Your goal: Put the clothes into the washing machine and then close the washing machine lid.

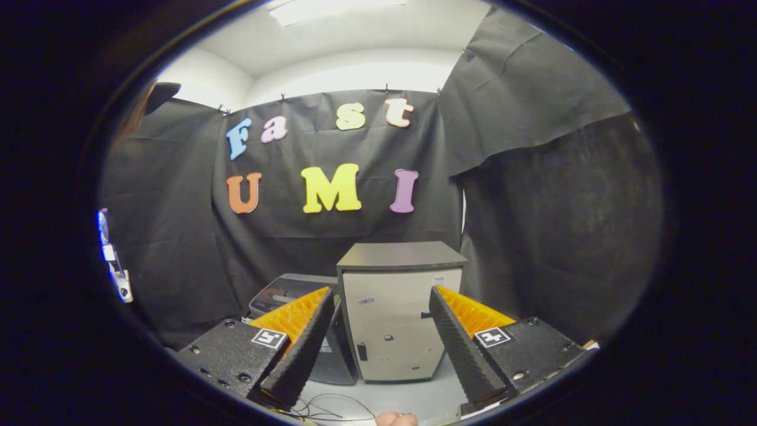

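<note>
My gripper (381, 291) is open, its two fingers spread wide with nothing between them. Beyond the fingers a small box-shaped cabinet (393, 319) stands on the white table (437, 396); it has a dark flat top and a pale front door, which is closed. To its left, partly hidden behind my left finger (301, 343), sits a dark grey machine (284, 293) with a glossy top; whether its lid is up or down I cannot tell.
Thin cables (331, 408) lie on the table just in front of the cabinet, near a person's fingertip (395, 419). Black cloth walls close the booth behind and on both sides. A small white and blue device (113, 260) hangs at the far left.
</note>
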### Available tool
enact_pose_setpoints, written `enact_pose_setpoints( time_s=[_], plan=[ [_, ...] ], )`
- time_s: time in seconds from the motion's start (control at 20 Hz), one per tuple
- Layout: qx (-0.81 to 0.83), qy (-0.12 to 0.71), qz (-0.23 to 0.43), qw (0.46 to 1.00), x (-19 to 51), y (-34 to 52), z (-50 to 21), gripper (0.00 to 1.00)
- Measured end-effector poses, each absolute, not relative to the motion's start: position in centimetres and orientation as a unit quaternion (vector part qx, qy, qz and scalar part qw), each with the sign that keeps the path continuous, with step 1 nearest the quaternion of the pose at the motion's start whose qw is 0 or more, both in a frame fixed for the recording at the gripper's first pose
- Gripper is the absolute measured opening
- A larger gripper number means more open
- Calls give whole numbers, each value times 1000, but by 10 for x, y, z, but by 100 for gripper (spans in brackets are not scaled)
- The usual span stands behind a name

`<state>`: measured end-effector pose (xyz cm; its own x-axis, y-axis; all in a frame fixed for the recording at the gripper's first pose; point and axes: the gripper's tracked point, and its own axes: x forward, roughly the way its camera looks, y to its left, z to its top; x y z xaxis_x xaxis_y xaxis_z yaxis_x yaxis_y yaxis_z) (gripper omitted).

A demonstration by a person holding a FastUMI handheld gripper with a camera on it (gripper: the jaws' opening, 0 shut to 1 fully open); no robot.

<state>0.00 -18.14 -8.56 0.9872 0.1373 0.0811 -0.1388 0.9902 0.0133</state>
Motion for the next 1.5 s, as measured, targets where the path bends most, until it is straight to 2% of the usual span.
enact_pose_setpoints(
  time_s=[1.5],
  plan=[
    [17,-24,90,996,20,-167,-78,100]
  ],
)
